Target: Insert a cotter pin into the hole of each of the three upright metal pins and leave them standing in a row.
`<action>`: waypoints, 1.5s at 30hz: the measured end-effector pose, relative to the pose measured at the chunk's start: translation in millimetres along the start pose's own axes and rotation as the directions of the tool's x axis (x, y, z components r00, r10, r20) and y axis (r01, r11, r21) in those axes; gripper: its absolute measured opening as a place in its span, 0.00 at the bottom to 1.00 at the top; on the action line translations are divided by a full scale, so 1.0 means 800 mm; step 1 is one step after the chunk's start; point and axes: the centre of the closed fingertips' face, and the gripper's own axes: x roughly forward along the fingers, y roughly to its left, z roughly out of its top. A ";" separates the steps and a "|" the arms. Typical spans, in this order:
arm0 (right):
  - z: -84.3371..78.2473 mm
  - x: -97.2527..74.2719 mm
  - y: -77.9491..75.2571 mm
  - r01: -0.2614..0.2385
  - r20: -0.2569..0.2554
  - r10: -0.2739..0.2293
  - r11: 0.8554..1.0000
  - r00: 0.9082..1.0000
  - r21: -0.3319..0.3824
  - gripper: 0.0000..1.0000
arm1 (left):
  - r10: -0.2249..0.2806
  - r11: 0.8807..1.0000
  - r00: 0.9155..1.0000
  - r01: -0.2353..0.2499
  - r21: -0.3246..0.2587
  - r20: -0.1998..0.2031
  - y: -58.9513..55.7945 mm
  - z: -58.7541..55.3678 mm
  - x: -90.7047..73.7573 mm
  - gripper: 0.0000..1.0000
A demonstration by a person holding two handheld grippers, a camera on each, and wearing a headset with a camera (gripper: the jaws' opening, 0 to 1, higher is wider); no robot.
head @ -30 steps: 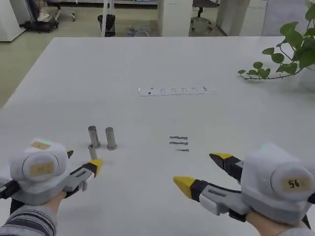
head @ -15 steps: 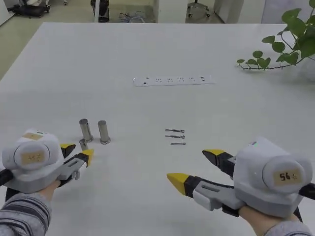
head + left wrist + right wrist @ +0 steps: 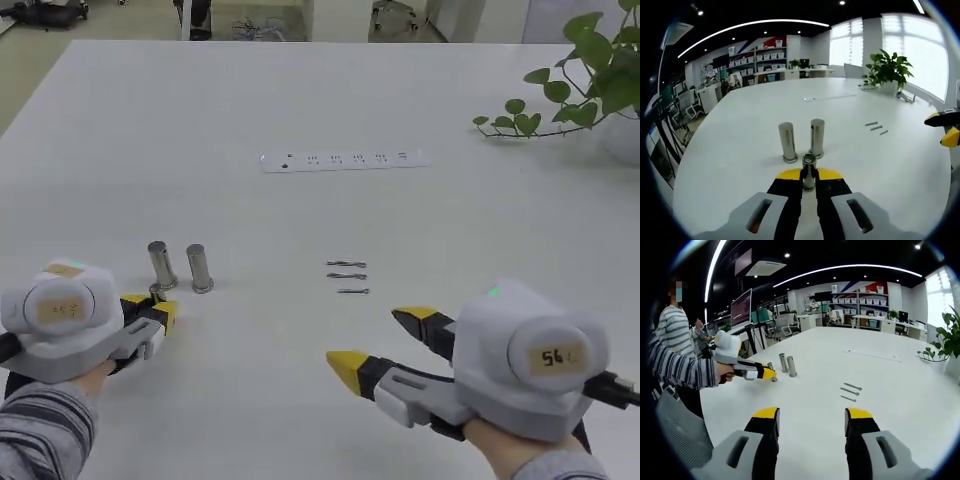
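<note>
Left gripper [image 3: 149,304] sat low at the near left of the table [image 3: 250,90]; its jaws were drawn in on both sides of the near metal pin [image 3: 809,169], so I read it as clamped on that pin; the pin stood upright on the surface between the yellow tips. Judged purpose: hold the pin steady, hole presented, so a cotter pin can be pushed through without tipping it.

The two far metal pins [image 3: 180,267] stood upright side by side, just beyond the held one and apart from it; whether any hole already held a cotter pin was too small to tell.

Right gripper [image 3: 382,341] hovered at the near right with jaws wide apart, holding nothing; it pointed left and away, towards the three cotter pins [image 3: 347,276], which lay flat in a short stack of parallel lines at mid-table, well apart from the metal pins. Judged next call: pick one of them up with a fine pinch.

Room: bare surface lay between the right gripper and the cotter pins, and between the cotter pins and the held pin; the path looked free. The power strip [image 3: 342,160] lay farther off, the plant [image 3: 590,75] at the far right; neither crowded the work. Tightest spot: the two far metal pins, close beside the left gripper's tips; a sideways nudge could topple them.
</note>
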 end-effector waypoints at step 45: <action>-0.012 -0.030 0.015 0.010 -0.004 -0.010 1.000 1.000 -0.005 0.49 | -0.031 0.999 0.999 0.031 0.014 -0.012 -0.086 -0.002 -0.016 0.05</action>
